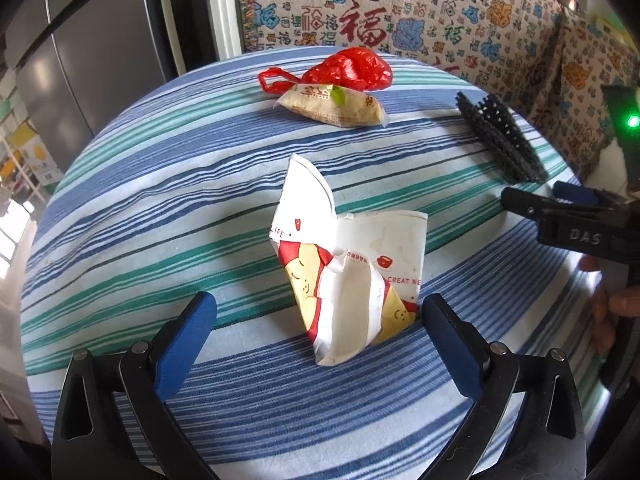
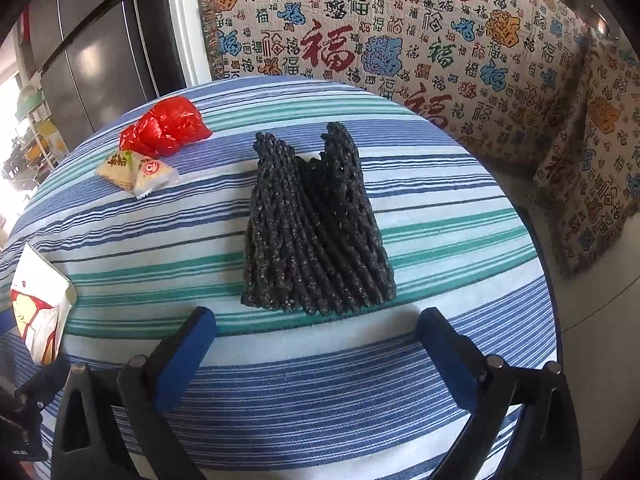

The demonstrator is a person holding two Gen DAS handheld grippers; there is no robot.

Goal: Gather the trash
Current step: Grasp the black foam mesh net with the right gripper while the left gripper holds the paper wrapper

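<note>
A crushed paper cup (image 1: pixel 348 280), white with red and yellow print, lies on the striped tablecloth (image 1: pixel 160 184). My left gripper (image 1: pixel 316 312) stands open around its near end, the right pad (image 1: pixel 448 344) close to the cup's edge, neither pad pressing it. Farther back lie a red plastic bag (image 1: pixel 352 70) and a beige snack wrapper (image 1: pixel 332 106). A black mesh net (image 2: pixel 316 224) stands crumpled just ahead of my right gripper (image 2: pixel 316 320), which is open with nothing between its fingers. The cup (image 2: pixel 40 312) shows at the right wrist view's left edge.
The round table's edge (image 2: pixel 548 280) curves close on the right, with floor beyond. A sofa under a patterned cloth (image 2: pixel 400 40) stands behind the table, and a grey fridge (image 1: pixel 100 40) at the back left. The red bag (image 2: pixel 168 126) and wrapper (image 2: pixel 136 170) lie back left.
</note>
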